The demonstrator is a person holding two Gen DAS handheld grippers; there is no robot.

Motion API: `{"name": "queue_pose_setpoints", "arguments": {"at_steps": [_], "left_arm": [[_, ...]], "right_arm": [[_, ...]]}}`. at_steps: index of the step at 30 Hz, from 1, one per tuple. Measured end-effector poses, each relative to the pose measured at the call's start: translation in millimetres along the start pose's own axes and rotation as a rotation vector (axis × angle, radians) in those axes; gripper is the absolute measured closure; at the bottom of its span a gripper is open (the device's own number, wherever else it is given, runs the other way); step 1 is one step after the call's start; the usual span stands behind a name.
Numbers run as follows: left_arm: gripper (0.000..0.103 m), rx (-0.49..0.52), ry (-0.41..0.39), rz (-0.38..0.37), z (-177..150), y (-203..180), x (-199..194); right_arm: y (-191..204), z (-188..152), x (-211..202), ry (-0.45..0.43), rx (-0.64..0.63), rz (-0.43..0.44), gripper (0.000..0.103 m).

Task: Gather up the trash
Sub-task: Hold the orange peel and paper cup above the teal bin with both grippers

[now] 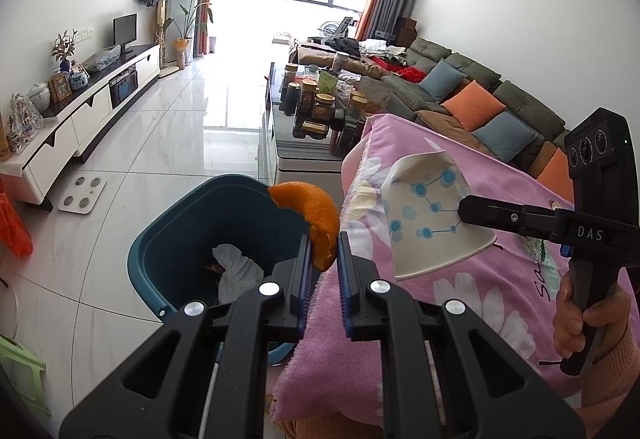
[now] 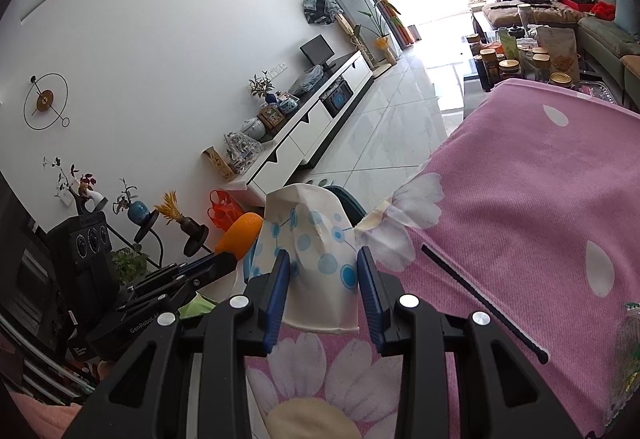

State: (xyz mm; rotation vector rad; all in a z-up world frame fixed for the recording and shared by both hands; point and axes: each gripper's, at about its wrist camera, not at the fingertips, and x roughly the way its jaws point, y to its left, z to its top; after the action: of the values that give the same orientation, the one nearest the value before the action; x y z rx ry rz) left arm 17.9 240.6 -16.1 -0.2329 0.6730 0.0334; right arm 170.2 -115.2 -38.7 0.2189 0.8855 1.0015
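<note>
Orange peel (image 1: 310,217), one curved piece, is pinched between the nearly closed pads of the left gripper (image 1: 324,251) and held at the near rim of the teal bin (image 1: 168,235), partly over its opening. One crumpled paper cup (image 2: 310,259), white with blue dots, is clamped between the pads of the right gripper (image 2: 323,279), its jaws closed onto the squashed sides. In the left wrist view that cup (image 1: 428,215) hangs above the pink flowered cloth (image 1: 460,303), to the right of the bin and not yet over it. A hand (image 1: 580,319) grips the right tool's handle.

Both pieces of trash are picked up, so I judge this the carry-and-drop step. The peel looks close to release: it needs a slight push further over the bin's mouth, then the jaws spreading. The cup needs a longer sideways carry from above the cloth to above the bin before letting go, and the two tools should not crowd each other at the rim.

Counted: one bin, one peel, one cup, two grippers. Inside the bin lies one crumpled white tissue (image 1: 236,271) beside something dark that I cannot identify. On the cloth, right of the bin, lie one thin black stick (image 2: 484,303) and one printed wrapper (image 2: 628,355) at the edge, both untouched
</note>
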Motion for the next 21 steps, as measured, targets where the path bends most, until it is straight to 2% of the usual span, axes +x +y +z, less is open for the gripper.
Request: {"name": "queue_pose_setpoints", "arguments": {"at_steps": [21], "left_arm": [[0.09, -0.019, 0.007, 0.04, 0.2, 8.8, 6.7]], "right_arm": [[7.5, 8.2, 15.1, 0.018, -0.007, 0.001, 0.07]]}}
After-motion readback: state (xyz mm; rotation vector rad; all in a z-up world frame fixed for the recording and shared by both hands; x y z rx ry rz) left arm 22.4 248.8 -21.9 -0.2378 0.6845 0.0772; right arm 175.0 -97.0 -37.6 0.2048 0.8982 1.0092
